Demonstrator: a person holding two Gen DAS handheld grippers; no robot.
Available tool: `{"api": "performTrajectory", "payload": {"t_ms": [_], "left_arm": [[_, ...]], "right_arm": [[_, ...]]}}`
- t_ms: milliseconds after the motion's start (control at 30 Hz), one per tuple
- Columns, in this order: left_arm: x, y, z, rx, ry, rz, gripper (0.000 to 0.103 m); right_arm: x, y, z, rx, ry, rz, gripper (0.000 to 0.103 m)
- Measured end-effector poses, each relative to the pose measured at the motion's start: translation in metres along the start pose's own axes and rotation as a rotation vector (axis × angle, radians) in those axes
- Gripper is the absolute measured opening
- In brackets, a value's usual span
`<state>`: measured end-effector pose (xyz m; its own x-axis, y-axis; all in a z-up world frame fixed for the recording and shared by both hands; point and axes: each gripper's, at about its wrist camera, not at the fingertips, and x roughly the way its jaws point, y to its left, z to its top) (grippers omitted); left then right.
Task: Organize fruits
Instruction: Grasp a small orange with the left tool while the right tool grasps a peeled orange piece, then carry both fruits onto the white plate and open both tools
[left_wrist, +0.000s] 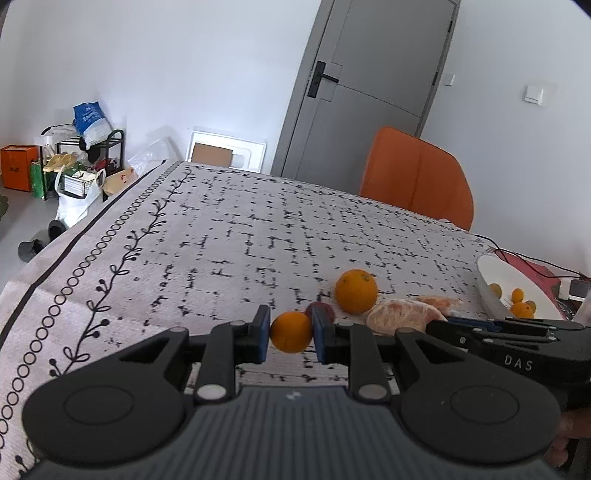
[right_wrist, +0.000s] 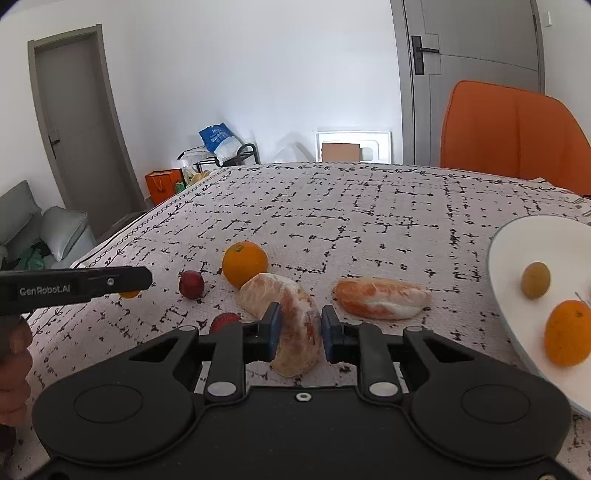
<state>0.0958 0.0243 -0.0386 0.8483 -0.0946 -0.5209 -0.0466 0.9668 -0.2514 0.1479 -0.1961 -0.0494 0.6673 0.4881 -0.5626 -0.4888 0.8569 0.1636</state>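
My left gripper (left_wrist: 291, 334) is shut on a small orange (left_wrist: 291, 331) just above the patterned tablecloth. My right gripper (right_wrist: 298, 332) is shut on a peeled citrus half (right_wrist: 291, 325) that rests on the cloth. A whole orange (right_wrist: 244, 263), a dark red fruit (right_wrist: 191, 283), a red fruit (right_wrist: 223, 321) and a second peeled piece (right_wrist: 380, 298) lie nearby. A white plate (right_wrist: 517, 240) at the right holds an orange (right_wrist: 568, 332) and a small yellow-green fruit (right_wrist: 535, 280). The left gripper also shows in the right wrist view (right_wrist: 144, 278).
An orange chair (right_wrist: 513, 129) stands behind the table's far right edge. The table's left edge (left_wrist: 74, 236) drops to a floor with bags and a rack (left_wrist: 74, 162). Red and black cables (left_wrist: 532, 262) lie beyond the plate (left_wrist: 491, 273).
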Motion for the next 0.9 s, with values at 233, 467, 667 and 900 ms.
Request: {"api": "performTrajectory", "payload": {"t_ms": [233,467,667,900], "left_arm": [[-0.004,-0.014,0.0,0.026,-0.006,-0.018,0.023],[-0.006,-0.025,0.004,0.046,-0.017,-0.028,0.023],[-0.005,-0.04,0.006,0.066,-0.02,-0.061,0.023],[0.006,-0.064,0.006,0.1,-0.001,-0.094,0.023]], "right_arm": [[-0.016,-0.003,-0.005,0.029,-0.029,0.019,0.016],[-0.036,-0.01,-0.002,0.039,-0.095,0.002,0.014],[-0.05,-0.02,0.0,0.05,-0.131,-0.024,0.013],[-0.067,-0.038,-0.005,0.086,-0.167,-0.063,0.013]]}}
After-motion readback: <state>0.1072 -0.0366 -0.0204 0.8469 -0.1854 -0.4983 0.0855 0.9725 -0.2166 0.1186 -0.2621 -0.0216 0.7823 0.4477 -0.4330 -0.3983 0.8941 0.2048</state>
